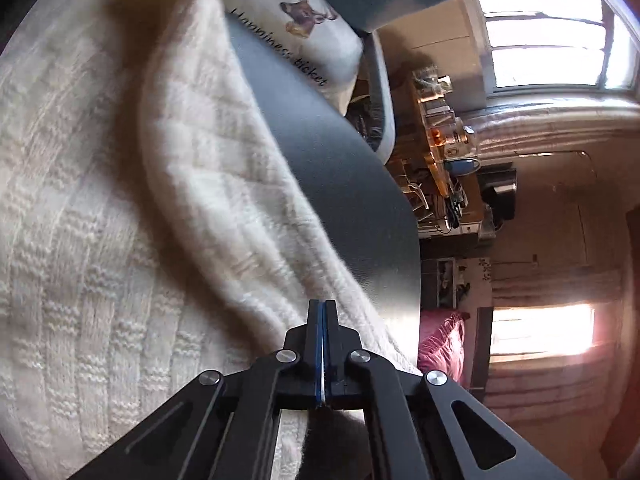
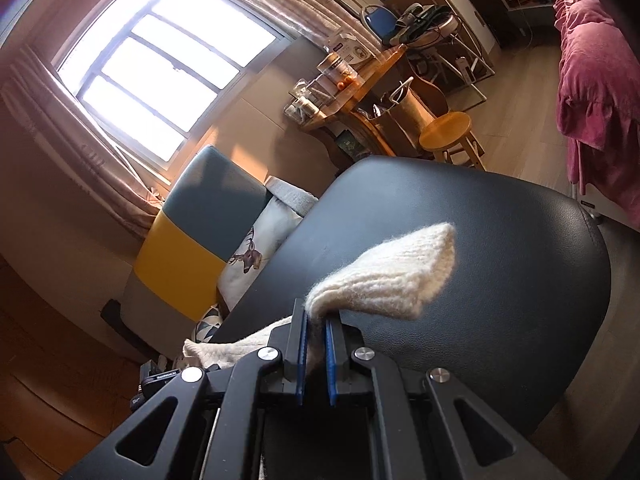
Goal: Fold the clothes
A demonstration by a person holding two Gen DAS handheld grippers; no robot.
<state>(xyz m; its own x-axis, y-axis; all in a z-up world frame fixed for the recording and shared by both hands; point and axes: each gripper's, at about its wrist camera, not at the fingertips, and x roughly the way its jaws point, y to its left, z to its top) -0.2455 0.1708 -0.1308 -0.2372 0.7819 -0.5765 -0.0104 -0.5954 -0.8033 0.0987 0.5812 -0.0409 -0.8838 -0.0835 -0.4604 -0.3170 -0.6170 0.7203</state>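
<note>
A cream knitted sweater (image 1: pixel 100 208) fills the left of the left wrist view, draped in thick folds over a black leather surface (image 1: pixel 344 184). My left gripper (image 1: pixel 323 307) is shut at the sweater's edge, its blue pads pressed together with a thin sliver of cloth between them. In the right wrist view my right gripper (image 2: pixel 316 320) is shut on a bunched end of the sweater (image 2: pixel 392 272). That ribbed end sticks out past the fingertips above the black surface (image 2: pixel 500 248). More cream cloth (image 2: pixel 236 346) trails to the left below the fingers.
A teal and yellow sofa (image 2: pixel 192 240) with a deer cushion (image 2: pixel 256 256) stands behind the black surface. A wooden stool (image 2: pixel 446 130), a cluttered wooden desk (image 2: pixel 360 92) and a pink bed cover (image 2: pixel 592 80) are further off. A bright window (image 2: pixel 160 72) lies at the left.
</note>
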